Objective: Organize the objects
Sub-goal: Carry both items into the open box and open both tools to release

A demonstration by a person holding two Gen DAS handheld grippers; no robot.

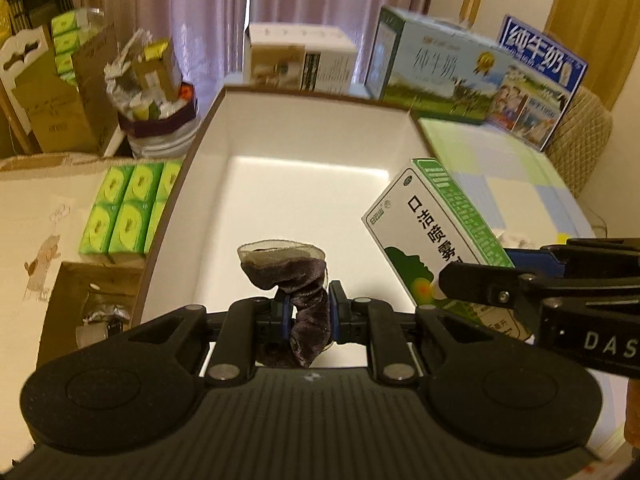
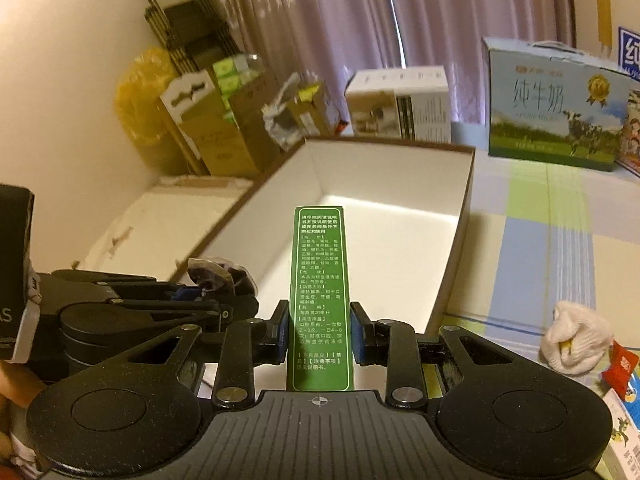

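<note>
While both items are held over the open tray, the entries run as follows.

Item 1: dark velvet scrunchie (image 1: 298, 280), brownish-purple with a sheer mesh edge. Pinched between the blue-padded fingers of the left hand-held gripper (image 1: 310, 312), which is closed narrowly on it; the upper part stands above the fingers, the lower part hangs below them. Position: over the near end of the white tray (image 1: 304, 132). Also seen from the right wrist view (image 2: 218, 276), at the tip of the left tool.

Item 2: green-and-white medicine box (image 1: 430, 232), printed with Chinese text. Clamped by its narrow sides in the right hand-held gripper (image 2: 319, 332), fingers closed on it; green text panel (image 2: 320, 296) faces the camera. The box points toward the tray interior and sits tilted over the tray's right near corner.

Item 3: white tray, brown-edged, shallow, resting on the tabletop (image 2: 540, 232) beside a pale check-patterned cloth.

Surroundings, right: rolled white sock (image 2: 574, 336) on the cloth, well apart from the tray; small colourful packets at the frame edge just beyond it.

Surroundings, far: two milk cartons (image 1: 436, 68) and a white carton (image 1: 300, 58) behind the tray.

Surroundings, left: green tissue packs (image 1: 128, 208) just beside the tray's left wall; cardboard boxes and a cluttered round box (image 1: 156, 92) farther back.
</note>
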